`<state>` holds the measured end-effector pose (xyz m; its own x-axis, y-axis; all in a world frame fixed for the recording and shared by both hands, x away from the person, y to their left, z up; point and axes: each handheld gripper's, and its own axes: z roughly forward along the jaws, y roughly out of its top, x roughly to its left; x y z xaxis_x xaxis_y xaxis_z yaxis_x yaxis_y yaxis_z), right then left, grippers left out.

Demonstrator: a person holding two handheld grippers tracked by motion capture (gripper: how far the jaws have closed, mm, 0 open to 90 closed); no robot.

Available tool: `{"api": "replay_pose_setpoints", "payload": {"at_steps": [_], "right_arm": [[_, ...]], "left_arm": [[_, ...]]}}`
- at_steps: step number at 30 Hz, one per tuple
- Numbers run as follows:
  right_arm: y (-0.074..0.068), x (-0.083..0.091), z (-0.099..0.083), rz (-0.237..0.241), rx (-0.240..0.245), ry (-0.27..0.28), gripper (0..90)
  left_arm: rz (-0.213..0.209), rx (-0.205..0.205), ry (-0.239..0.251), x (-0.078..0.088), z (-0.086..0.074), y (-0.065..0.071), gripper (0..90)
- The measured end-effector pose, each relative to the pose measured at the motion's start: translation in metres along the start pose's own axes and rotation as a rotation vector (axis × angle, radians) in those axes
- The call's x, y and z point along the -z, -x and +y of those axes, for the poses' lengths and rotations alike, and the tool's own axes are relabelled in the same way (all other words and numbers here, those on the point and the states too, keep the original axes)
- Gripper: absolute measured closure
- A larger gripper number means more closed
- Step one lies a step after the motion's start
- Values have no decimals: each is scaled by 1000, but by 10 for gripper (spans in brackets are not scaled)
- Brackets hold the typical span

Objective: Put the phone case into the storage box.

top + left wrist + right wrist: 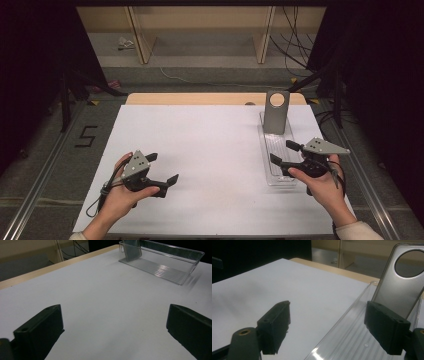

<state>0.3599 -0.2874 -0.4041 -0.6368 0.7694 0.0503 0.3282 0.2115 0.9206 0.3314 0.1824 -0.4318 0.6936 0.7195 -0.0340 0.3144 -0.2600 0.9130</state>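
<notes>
A clear plastic tray (278, 176) is seen on the right side of the white desk (210, 150), and a grey phone case (276, 112) is stood up at the far end of it, leaned a little on the tray's far wall. The right tool (285, 152) is held over the near end of the tray with its jaws wide apart, one jaw over the tray and one just outside its left wall, and nothing is held between them. The left tool (162, 169) is held low over the near left part of the desk, well apart from the tray, and its jaws are spread wide too, with nothing in them. Several things could go wrong from here. The case is thin and only propped up, so it could be knocked flat if it is bumped by a jaw before it is pinched. It also looks smooth, so it could slip out if it is grabbed only by a corner. The tray looks light and is not held down, so it could be pushed along the desk or tipped if its wall is caught by the jaw. If the case is squeezed too hard, it might be bent. The tray could be steadied by the left tool, but it is far away for now.
</notes>
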Motion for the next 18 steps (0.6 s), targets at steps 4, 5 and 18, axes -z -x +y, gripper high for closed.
{"api": "replay_pose_setpoints", "payload": {"at_steps": [4,5,18], "right_arm": [[-1,1,-2,4,4,2,219],[-2,2,-2,5,5,0,219],[-4,4,-7,7,17,8,218]], "left_arm": [[1,0,-2,0,0,0,4],[1,1,-2,0,0,0,4],[0,0,-5,0,-1,0,4]]}}
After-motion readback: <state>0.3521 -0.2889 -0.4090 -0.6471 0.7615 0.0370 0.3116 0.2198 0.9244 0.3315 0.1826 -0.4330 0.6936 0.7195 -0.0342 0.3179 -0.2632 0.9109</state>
